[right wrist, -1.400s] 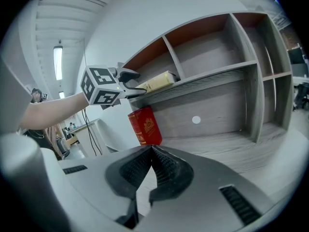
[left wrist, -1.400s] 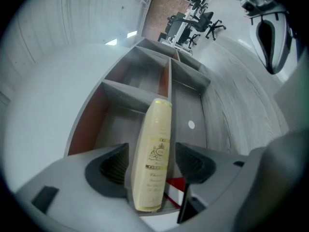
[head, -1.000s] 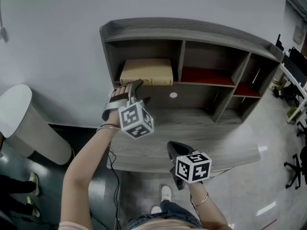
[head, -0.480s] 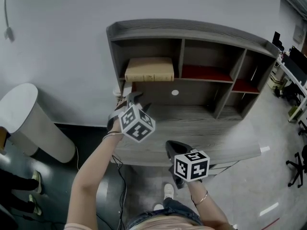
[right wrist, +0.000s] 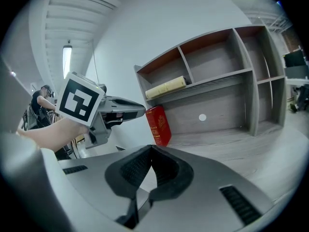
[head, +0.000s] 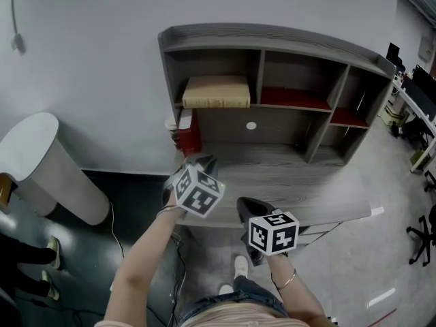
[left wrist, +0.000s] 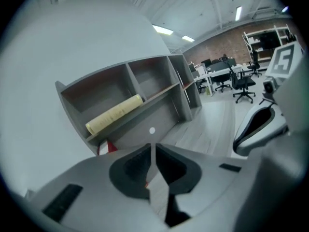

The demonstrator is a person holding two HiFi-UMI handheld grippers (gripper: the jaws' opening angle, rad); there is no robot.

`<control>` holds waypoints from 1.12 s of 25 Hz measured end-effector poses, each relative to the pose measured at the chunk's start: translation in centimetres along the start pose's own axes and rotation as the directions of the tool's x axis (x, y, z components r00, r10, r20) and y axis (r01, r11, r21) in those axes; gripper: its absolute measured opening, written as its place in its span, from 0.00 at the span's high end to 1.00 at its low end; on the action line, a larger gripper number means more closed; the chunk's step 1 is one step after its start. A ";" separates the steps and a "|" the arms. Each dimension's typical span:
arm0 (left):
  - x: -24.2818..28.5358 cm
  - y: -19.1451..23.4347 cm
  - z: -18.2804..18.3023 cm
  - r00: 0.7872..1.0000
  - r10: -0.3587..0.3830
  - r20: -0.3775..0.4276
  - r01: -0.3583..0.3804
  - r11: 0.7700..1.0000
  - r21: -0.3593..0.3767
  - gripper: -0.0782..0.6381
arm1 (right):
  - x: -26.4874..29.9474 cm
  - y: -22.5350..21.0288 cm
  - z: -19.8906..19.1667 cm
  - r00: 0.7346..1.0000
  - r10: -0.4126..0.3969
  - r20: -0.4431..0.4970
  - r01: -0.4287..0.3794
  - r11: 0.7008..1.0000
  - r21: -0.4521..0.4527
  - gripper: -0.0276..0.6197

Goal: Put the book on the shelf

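Far left of the frame: a white round bin (head: 41,169), not part of this. Next, a red book (head: 188,133) stands upright on the desk (head: 327,189), by the left end of the shelf unit (head: 272,39). Just above it, in the top-left compartment, a tan book (head: 216,92) lies flat w/ its spine outward. It's on the shelf, so that one looks done. Left gripper (head: 202,161), mid-frame, is well clear of both books, jaws pinched together and empty, prob. just idle. Right gripper (head: 245,206), lower centre, also closed on nothing, held low by the desk's front edge, out of the way.
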State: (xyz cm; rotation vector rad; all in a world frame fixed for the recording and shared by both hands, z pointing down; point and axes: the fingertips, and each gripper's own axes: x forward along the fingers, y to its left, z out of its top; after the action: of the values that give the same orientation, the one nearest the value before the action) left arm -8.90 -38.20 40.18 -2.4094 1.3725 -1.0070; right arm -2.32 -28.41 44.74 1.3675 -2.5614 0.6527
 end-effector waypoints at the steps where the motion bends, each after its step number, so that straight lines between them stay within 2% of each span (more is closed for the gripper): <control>1: -0.3 -0.5 -0.3 1.000 -0.012 0.001 0.012 0.999 -0.030 0.84 | -0.1 0.1 -0.2 1.000 0.000 -0.001 0.000 1.000 0.002 0.94; 5: -1.6 -2.1 -1.8 0.999 -0.052 0.008 0.053 0.986 -0.157 0.85 | -0.5 0.6 -0.6 1.000 -0.001 -0.001 0.001 1.000 0.008 0.94; 8: -2.6 -3.1 -2.7 0.995 -0.094 0.027 0.098 0.956 -0.277 0.85 | -1.0 1.0 -0.9 1.000 -0.005 -0.003 0.005 1.000 0.004 0.94; 10: -3.1 -3.6 -3.4 0.994 -0.103 0.032 0.108 0.938 -0.329 0.85 | -1.2 1.1 -1.1 1.000 -0.008 -0.003 0.008 1.000 0.003 0.94; 14: -3.6 -4.4 -5.3 0.996 -0.086 0.017 0.086 0.913 -0.400 0.85 | -1.3 1.5 -1.7 1.000 -0.010 0.001 0.010 1.000 0.005 0.94; 19: -4.4 -5.7 -6.9 0.996 -0.087 0.003 0.077 0.864 -0.498 0.85 | -1.3 2.3 -2.3 1.000 -0.002 0.006 0.002 1.000 0.011 0.94; 24: -5.2 -7.3 -7.6 0.994 -0.109 0.009 0.096 0.828 -0.552 0.85 | -1.5 2.2 -2.3 0.999 -0.021 0.028 0.020 1.000 0.015 0.94; 28: -5.7 -8.2 -8.1 0.992 -0.128 0.023 0.116 0.797 -0.592 0.85 | -1.6 2.2 -2.4 0.999 -0.044 0.025 0.044 0.999 -0.022 0.95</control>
State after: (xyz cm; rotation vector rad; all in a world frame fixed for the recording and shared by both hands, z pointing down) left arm -10.37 -27.73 47.52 -2.9668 1.7697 -0.6861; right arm -3.35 -25.14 45.66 1.4293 -2.5417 0.6017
